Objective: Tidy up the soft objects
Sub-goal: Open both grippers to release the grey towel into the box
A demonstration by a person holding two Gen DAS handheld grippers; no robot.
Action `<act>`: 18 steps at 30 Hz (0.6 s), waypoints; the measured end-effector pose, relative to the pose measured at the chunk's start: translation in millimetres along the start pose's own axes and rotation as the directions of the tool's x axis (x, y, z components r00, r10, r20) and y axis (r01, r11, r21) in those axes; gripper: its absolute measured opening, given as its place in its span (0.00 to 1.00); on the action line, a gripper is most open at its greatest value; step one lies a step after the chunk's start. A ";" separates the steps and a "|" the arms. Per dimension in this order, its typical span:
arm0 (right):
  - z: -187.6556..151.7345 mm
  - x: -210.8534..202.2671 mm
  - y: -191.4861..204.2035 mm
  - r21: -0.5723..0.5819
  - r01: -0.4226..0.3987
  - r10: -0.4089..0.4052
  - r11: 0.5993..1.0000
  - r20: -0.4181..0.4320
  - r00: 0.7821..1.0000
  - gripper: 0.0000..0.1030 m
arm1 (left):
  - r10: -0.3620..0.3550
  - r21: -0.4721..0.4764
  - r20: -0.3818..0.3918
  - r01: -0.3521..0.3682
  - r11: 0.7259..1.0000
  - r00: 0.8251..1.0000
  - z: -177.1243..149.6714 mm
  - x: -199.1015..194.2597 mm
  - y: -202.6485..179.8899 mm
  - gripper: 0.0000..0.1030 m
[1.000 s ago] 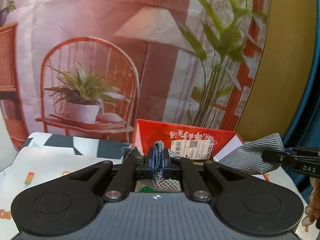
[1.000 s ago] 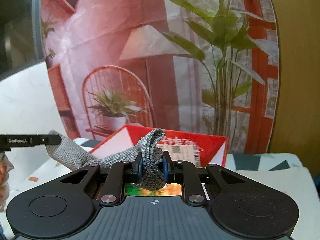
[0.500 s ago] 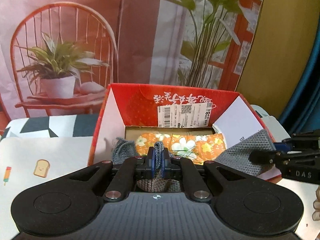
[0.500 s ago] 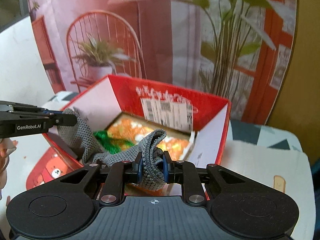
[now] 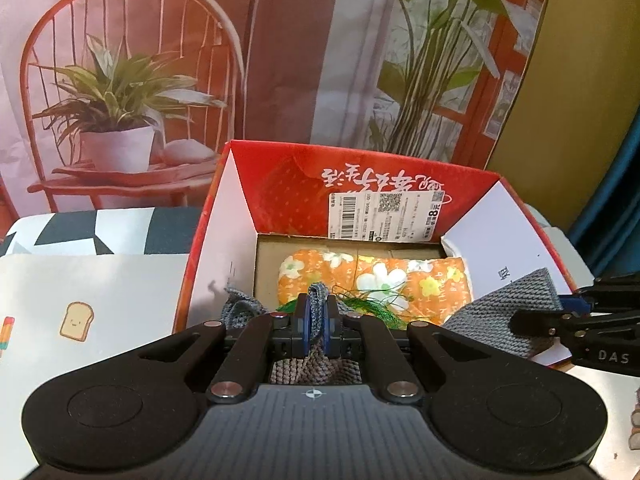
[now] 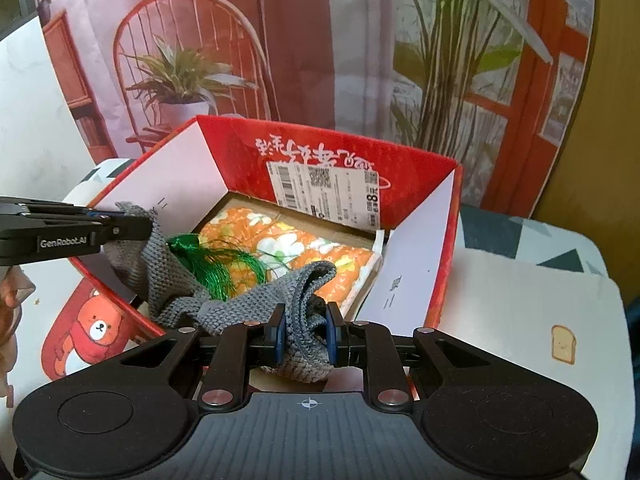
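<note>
A grey knitted cloth (image 6: pixel 172 280) is stretched between both grippers over the front of an open red box (image 6: pixel 404 168). In the right wrist view my right gripper (image 6: pixel 306 330) is shut on one bunched end. My left gripper (image 6: pixel 140 226) comes in from the left, pinching the other corner. The left wrist view shows my left gripper (image 5: pixel 316 316) shut on a fold of the cloth (image 5: pixel 504 316), with the right gripper (image 5: pixel 520 322) at the right edge. Inside the box (image 5: pixel 280 176) lie an orange flowered cloth (image 5: pixel 372 280) and a green tangle of threads (image 6: pixel 216 260).
The box's white flaps (image 5: pixel 224 240) stand open on both sides. A red lid with a bear picture (image 6: pixel 96 328) lies under the box's left front. The tablecloth with a toast print (image 6: pixel 562 342) spreads around. A printed backdrop of a chair and plants stands right behind.
Both grippers have come down and tilted toward the box with the grey cloth still held between them. The inside of the box now shows; over the last half second little moved.
</note>
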State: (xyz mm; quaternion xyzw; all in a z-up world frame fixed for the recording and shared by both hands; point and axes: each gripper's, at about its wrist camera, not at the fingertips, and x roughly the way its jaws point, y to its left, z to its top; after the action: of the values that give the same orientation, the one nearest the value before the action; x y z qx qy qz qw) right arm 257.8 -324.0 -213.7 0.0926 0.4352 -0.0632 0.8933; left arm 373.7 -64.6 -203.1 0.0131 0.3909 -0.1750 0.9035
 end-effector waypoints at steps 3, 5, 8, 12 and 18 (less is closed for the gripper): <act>-1.3 2.6 -3.5 0.014 0.001 -0.001 1.000 -0.005 1.000 0.17 | -0.007 0.000 0.002 0.007 1.000 1.000 0.2 -2.2 0.7 0.08; -2.2 3.5 -5.1 0.025 0.003 -0.003 1.000 -0.005 1.000 0.18 | -0.019 0.000 0.004 0.019 1.000 1.000 0.0 -3.1 0.6 0.08; -4.1 3.6 -5.8 0.037 0.007 -0.007 0.999 0.002 1.000 0.20 | -0.032 -0.006 -0.003 0.032 0.999 0.999 0.1 -5.3 0.5 0.26; -6.5 -1.0 -4.9 0.039 0.052 -0.054 0.998 0.040 0.998 0.32 | -0.028 0.000 0.032 0.028 1.000 0.999 0.2 -17.1 1.4 0.69; -12.8 -26.9 4.1 0.026 0.084 -0.088 0.996 0.174 0.981 0.71 | -0.041 0.024 0.065 0.039 0.999 0.997 -1.8 -43.6 4.9 0.88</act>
State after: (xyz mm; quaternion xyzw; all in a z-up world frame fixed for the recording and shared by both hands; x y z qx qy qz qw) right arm 232.3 -316.2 -199.7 0.0759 0.3582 -0.1136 0.9236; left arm 346.5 -46.3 -173.9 0.0099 0.3595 -0.1979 0.9119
